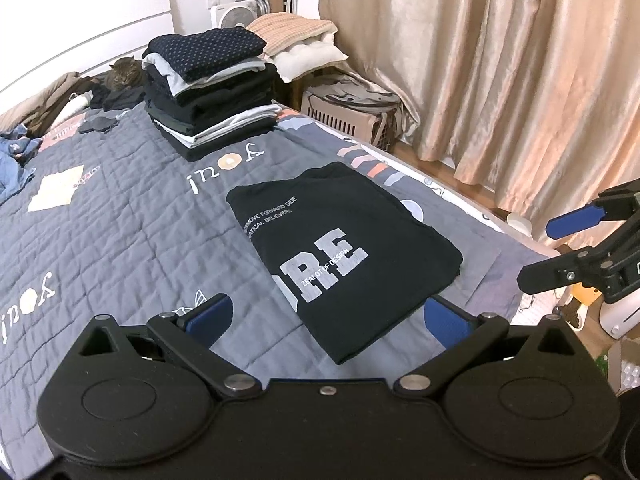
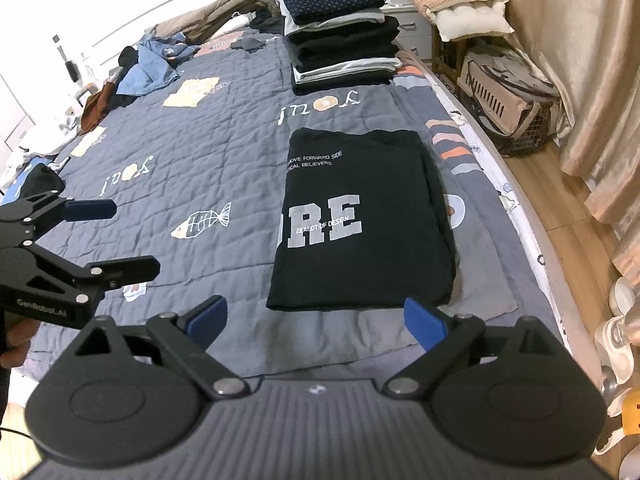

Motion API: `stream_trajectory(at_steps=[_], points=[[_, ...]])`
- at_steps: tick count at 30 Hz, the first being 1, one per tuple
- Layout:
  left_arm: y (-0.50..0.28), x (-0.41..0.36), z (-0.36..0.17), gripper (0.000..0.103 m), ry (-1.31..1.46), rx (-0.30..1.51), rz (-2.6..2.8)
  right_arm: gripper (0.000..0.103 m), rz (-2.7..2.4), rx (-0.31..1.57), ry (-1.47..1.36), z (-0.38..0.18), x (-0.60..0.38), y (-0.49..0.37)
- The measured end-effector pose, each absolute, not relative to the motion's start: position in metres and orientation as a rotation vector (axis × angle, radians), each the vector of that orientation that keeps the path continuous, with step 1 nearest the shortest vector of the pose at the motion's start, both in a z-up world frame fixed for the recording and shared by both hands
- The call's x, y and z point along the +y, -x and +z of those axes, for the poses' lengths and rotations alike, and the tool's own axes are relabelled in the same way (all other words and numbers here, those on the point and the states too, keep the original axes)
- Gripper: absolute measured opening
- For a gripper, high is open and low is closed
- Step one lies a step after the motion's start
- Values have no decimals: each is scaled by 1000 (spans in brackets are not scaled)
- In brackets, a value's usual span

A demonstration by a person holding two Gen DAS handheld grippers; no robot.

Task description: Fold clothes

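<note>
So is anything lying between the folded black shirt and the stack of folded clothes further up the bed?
Nothing visible does. Between the black shirt and the stack there is only bare quilt with its printed lettering. The loose clothes lie off to the left, clear of that path.

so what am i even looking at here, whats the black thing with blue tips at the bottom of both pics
Those are hand-held tongs, one in each of a person's hands, with a wide-angle camera on each looking along the fingers. One picture is from the left tongs, the other from the right tongs; each also catches the other at its edge. Both are open and hold nothing. They hover over a bed with a grey quilt. In front lies a folded black T-shirt with grey letters. Behind it is a stack of folded clothes, and unfolded clothes are heaped further off. A cat rests at the headboard.
</note>
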State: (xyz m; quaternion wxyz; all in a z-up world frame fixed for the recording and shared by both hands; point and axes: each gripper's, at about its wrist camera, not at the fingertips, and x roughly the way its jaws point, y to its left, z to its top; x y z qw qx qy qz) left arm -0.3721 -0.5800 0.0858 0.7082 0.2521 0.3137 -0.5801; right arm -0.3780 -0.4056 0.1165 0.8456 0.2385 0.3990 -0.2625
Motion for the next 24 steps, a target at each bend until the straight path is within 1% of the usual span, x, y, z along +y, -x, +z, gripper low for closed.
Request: stream_trajectory(at_steps=[24], points=[[368,-577,87,103,-510,688,-1303,95,-545,850,-492,117,-400,373]])
